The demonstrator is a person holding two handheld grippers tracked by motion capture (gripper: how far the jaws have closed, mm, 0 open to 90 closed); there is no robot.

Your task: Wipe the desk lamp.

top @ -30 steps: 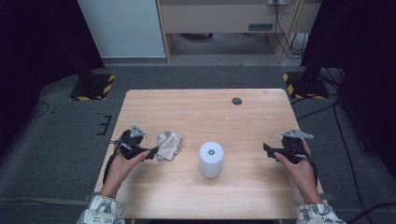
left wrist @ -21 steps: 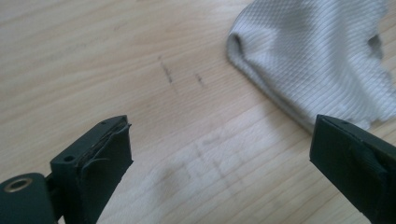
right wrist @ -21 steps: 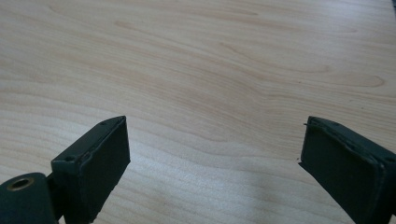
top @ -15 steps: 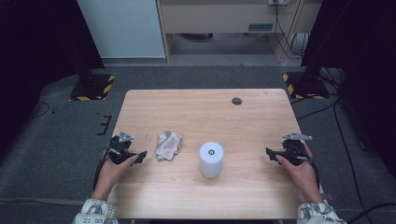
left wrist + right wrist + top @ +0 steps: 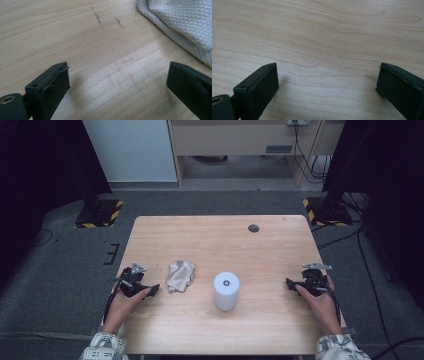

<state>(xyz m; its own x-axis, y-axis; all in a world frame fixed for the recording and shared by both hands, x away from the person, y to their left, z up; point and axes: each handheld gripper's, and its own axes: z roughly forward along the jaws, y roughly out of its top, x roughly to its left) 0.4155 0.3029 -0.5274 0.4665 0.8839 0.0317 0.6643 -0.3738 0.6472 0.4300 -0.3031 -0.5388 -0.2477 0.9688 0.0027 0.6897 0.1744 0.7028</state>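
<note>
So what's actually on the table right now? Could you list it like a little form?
table: light wood, small dark round spot near far edge
cloth: crumpled, pale grey, left of centre
cylinder: white, upright, middle
left gripper: open, empty, beside the cloth, apart from it
right gripper: open, empty, over bare wood

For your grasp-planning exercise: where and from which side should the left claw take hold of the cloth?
Grip the cloth at its raised, folded edge nearest the open left claw, coming in low along the table from the left. The crumpled folds there probably give the jaws something to pinch.
</note>
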